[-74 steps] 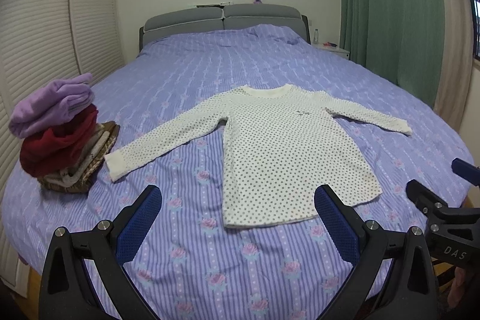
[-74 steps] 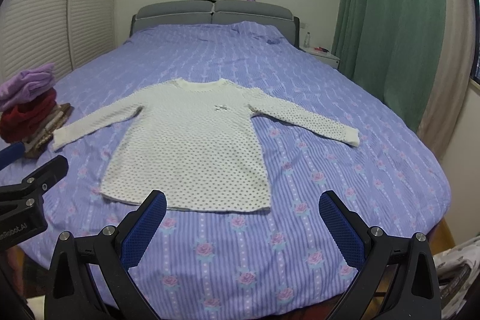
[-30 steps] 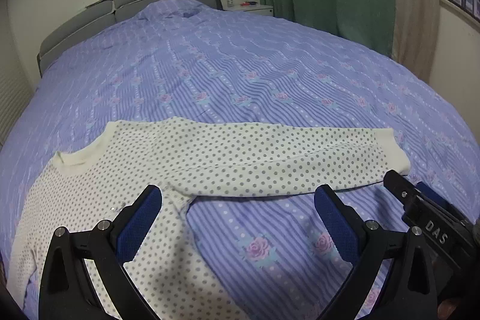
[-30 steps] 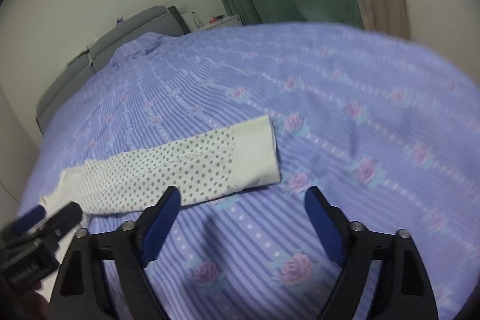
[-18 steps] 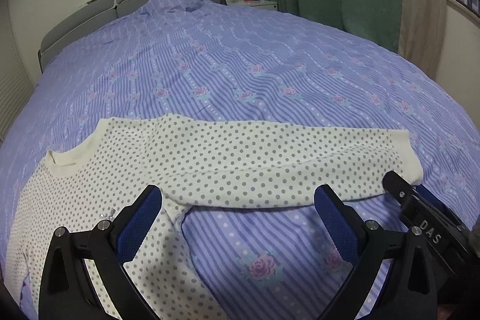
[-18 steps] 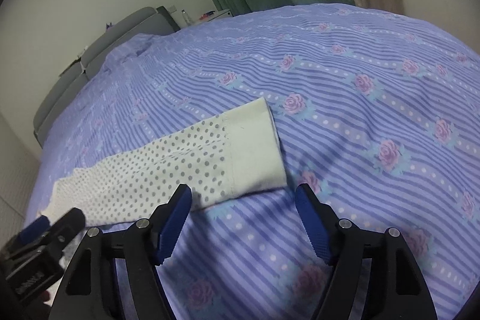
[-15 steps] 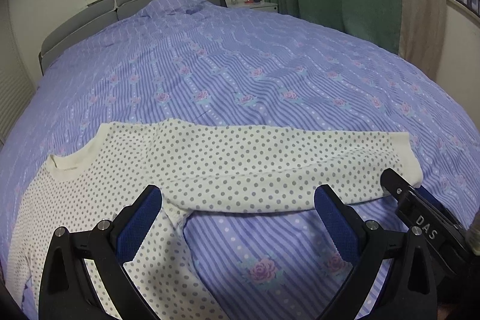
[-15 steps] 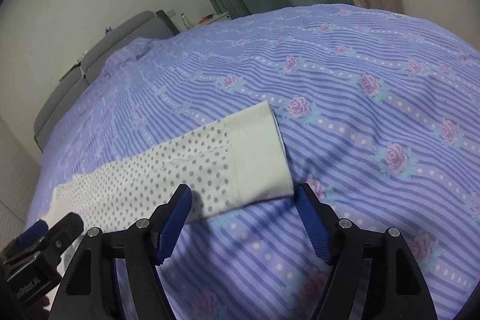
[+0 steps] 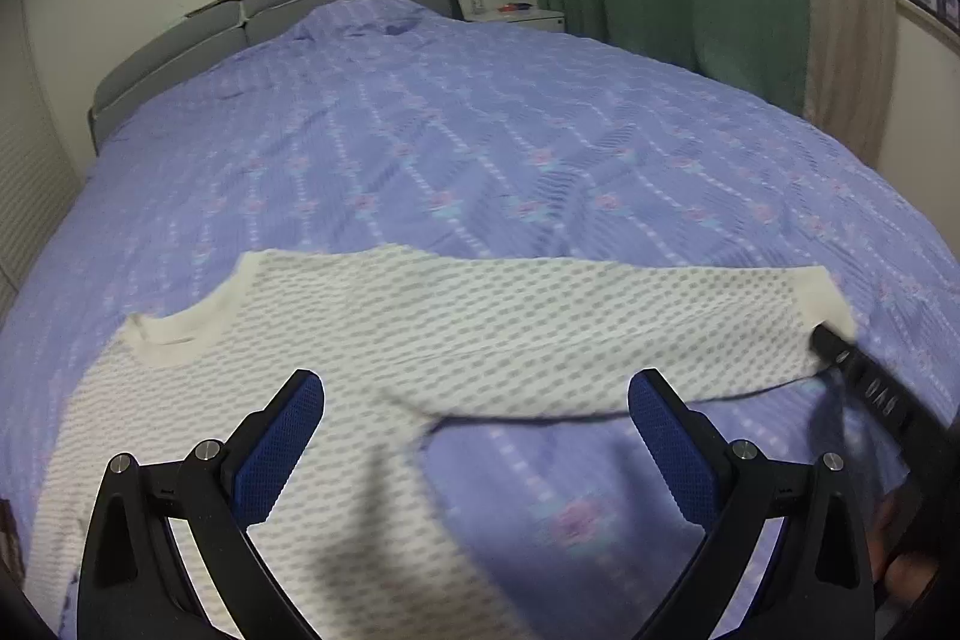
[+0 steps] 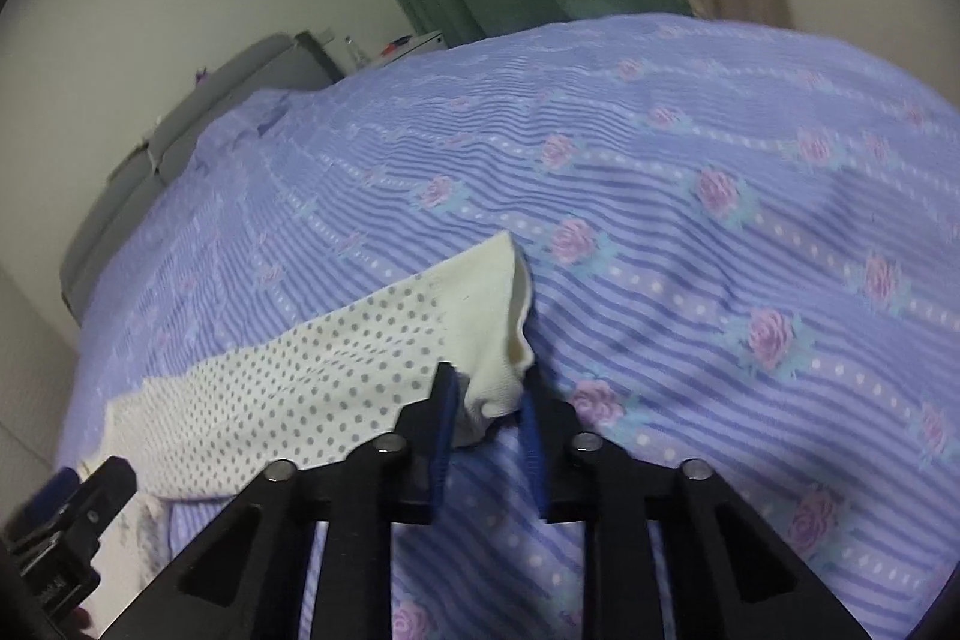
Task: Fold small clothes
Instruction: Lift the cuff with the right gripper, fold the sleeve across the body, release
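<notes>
Item: dotted cream top (image 9: 372, 358), flat on the bed (image 9: 540, 172). Right sleeve (image 9: 600, 334) runs long-axis left to right. Right tool (image 10: 489, 415) pinches its cuff (image 10: 498, 322) (far right end); left tool (image 9: 474, 451), spread, hovers near the armpit.

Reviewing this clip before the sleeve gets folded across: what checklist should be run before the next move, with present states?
1. Right gripper shut on the plain cream cuff of the cream grey-dotted knit top: ok.
2. Cuff lifted off the purple striped floral bedspread: ok, its corner is raised.
3. Left gripper open, holding nothing: ok.
4. Top's body flat: cannot tell, picture blurred.
5. Sleeve free of twists: cannot tell.
</notes>
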Action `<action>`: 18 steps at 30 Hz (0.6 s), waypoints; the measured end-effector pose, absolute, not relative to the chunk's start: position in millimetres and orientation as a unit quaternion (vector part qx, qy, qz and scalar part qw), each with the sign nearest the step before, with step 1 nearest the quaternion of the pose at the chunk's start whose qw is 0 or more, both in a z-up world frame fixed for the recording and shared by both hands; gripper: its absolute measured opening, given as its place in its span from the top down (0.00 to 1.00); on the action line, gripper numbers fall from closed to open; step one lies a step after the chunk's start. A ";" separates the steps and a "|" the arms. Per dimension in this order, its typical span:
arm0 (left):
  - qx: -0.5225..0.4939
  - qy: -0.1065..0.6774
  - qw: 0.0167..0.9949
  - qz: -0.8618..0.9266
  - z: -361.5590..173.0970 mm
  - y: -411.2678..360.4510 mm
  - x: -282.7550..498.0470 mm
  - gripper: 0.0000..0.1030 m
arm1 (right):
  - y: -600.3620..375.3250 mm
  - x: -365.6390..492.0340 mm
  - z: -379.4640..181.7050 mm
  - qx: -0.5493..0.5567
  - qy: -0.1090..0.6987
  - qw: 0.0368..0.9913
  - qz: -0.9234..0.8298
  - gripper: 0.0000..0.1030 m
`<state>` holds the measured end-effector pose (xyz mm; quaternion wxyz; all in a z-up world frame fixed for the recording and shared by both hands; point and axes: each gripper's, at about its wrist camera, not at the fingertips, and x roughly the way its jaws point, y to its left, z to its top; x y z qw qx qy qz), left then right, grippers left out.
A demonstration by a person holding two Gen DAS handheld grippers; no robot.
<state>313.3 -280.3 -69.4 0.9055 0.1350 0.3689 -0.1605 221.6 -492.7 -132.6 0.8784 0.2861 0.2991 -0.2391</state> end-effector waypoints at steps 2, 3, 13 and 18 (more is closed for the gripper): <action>0.132 0.371 0.907 -0.149 -64.3 -264.8 311.8 0.00 | -486.2 223.1 -121.1 0.267 0.299 0.884 -0.241 0.86; 0.129 0.372 0.908 -0.145 -61.0 -255.6 311.7 0.00 | -482.7 223.6 -113.3 0.260 0.296 0.887 -0.240 0.86; 0.068 0.363 0.929 -0.023 -27.9 -107.8 305.8 0.00 | -380.5 265.8 -5.5 0.116 0.257 0.947 -0.152 0.87; 0.052 0.358 0.932 0.020 -19.2 -41.3 298.5 0.00 | -294.1 300.2 23.0 0.040 0.253 0.962 -0.089 0.87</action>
